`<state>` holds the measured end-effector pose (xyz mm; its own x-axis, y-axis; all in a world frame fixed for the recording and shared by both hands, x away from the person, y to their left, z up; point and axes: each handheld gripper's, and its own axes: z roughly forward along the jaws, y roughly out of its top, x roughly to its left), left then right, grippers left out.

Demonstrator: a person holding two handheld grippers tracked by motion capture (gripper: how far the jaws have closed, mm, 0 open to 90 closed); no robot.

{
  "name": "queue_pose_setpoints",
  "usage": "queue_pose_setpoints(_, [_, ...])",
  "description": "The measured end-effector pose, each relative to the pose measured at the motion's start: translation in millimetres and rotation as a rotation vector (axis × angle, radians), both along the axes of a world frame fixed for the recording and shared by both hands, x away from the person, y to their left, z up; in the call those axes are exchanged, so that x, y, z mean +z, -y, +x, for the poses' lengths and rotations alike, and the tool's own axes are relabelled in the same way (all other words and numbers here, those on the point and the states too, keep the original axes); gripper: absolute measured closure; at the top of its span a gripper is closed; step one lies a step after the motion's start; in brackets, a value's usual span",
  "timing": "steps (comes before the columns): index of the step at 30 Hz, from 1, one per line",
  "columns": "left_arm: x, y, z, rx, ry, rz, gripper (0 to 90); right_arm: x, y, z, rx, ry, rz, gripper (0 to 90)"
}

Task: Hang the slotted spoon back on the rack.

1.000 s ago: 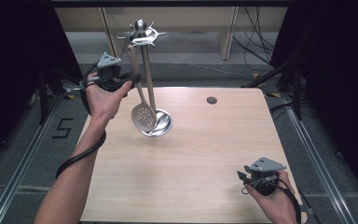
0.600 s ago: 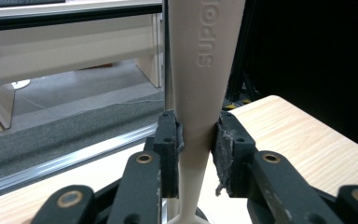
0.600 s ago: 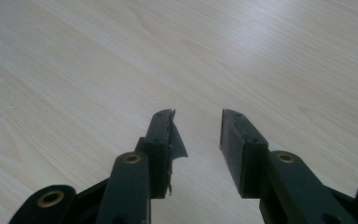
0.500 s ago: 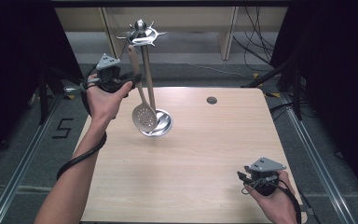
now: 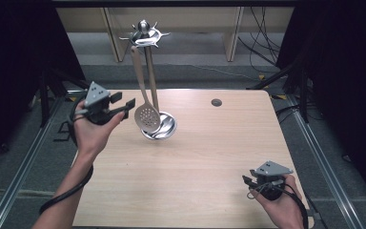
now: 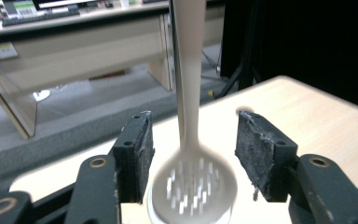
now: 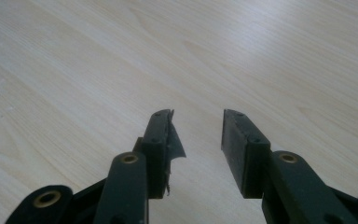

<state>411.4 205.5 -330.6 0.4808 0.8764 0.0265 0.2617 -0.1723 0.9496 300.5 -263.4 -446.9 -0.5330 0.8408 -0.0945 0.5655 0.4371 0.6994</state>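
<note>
Skimmer (image 5: 145,114) hangs on the rack (image 5: 145,36) at 12 o'clock, unremoved, bowl over the base (image 5: 164,129); my left claw (image 5: 128,106) stands wide at 9 o'clock beside the bowl, ungripped, and my right claw (image 5: 246,181) rests part-open, empty, at 5 o'clock.

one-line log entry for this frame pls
left gripper: open, beside slotted spoon | spoon: hanging on utensil stand | right gripper: open, idle over table
</note>
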Motion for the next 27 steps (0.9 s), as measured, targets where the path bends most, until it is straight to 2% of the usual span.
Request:
queue_pose_setpoints(3, [-23.1, -10.4, -15.6, 0.003, -0.010, 0.009, 45.4, 0.6, -0.5, -0.2, -0.004, -0.007, 0.001, 63.1])
queue_pose_setpoints(5, [-33.4, -15.6, -23.4, 0.007, -0.013, 0.013, 45.5, 0.7, -0.6, 0.2, 0.001, 0.002, -0.004, 63.0])
queue_pose_setpoints(10, [-52.8, -23.4, -40.1, -0.001, -0.020, 0.032, 44.9, 0.8, -0.6, 0.6, 0.004, -0.002, -0.012, 62.8])
queue_pose_setpoints(16, [-82.8, -29.2, -62.2, -0.022, -0.052, 0.068, 44.5, 0.6, -0.9, -0.1, -0.008, -0.004, 0.000, 62.6])
queue_pose_setpoints(20, [-106.2, -30.2, -73.1, -0.048, -0.101, 0.096, 44.6, 0.5, -0.9, 0.0, -0.002, -0.005, -0.007, 62.5])
queue_pose_setpoints(21, [-114.0, -30.1, -75.5, -0.059, -0.119, 0.091, 44.7, 0.4, -1.0, 0.1, 0.001, -0.004, -0.011, 62.4])
queue_pose_setpoints(23, [-123.3, -30.9, -78.7, -0.067, -0.127, 0.113, 44.9, 0.4, -1.4, -0.1, -0.005, -0.008, -0.005, 62.2])
queue_pose_setpoints(26, [-138.6, -32.7, -82.7, -0.073, -0.146, 0.102, 45.0, 0.2, -0.8, 0.6, 0.003, -0.001, -0.012, 62.1])
queue_pose_setpoints(27, [-145.0, -32.6, -83.8, -0.062, -0.167, 0.084, 44.9, 0.1, -0.8, 0.6, 0.003, -0.002, -0.012, 62.0])
